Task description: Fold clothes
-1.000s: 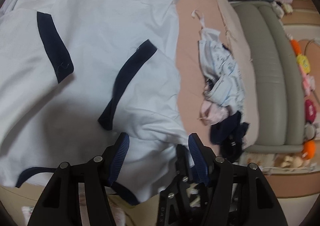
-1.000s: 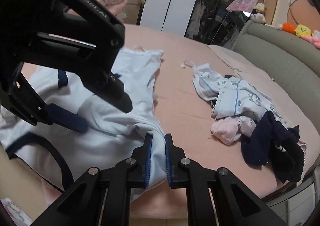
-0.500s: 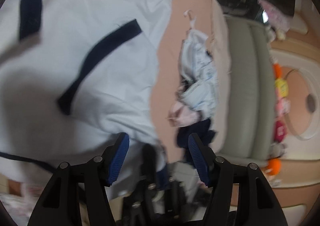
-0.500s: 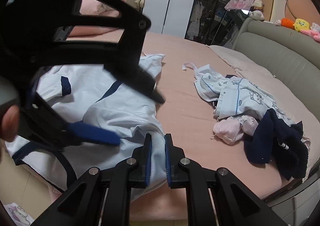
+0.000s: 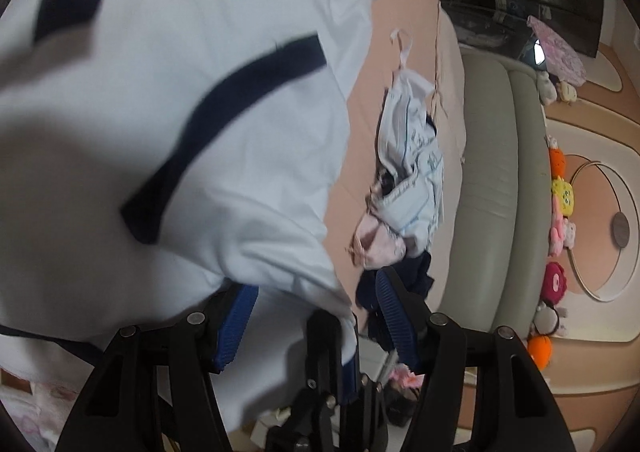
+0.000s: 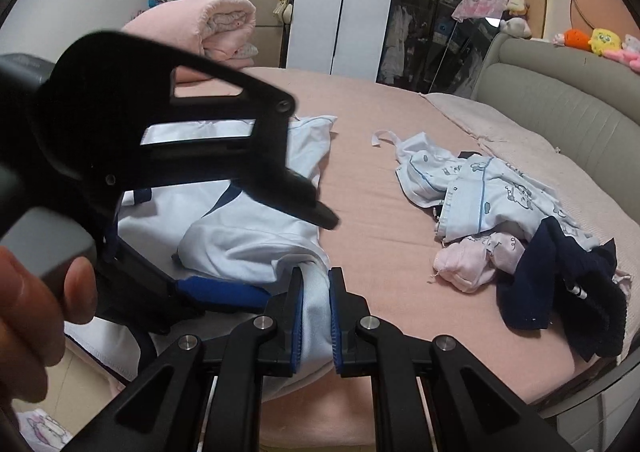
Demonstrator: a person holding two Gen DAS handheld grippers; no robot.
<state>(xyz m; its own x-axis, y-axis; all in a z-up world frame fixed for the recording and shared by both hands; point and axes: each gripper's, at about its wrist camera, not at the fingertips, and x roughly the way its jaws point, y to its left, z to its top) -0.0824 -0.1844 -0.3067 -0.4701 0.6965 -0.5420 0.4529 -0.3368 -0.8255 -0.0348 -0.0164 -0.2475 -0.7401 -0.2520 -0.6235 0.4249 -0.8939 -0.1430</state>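
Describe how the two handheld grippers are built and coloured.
Both look alike. The right gripper has matte black fingers with triangular cut-outs, silver pivot pins and ribbed blue pads. The left gripper has the same black frame and blue pads; seen from the right wrist, its grey handle sits in a bare hand. No cables or sleeves show.

The right gripper [image 6: 315,314] is clamped on a bunched edge of the white shirt [image 6: 248,240], which lies on the pink bed [image 6: 380,211]. Just left of the shirt's pinched edge, the left gripper [image 6: 280,248], held by a hand [image 6: 36,316], has its jaws closing around the shirt's fold. A clothes pile [image 6: 512,236] lies well right of the shirt.
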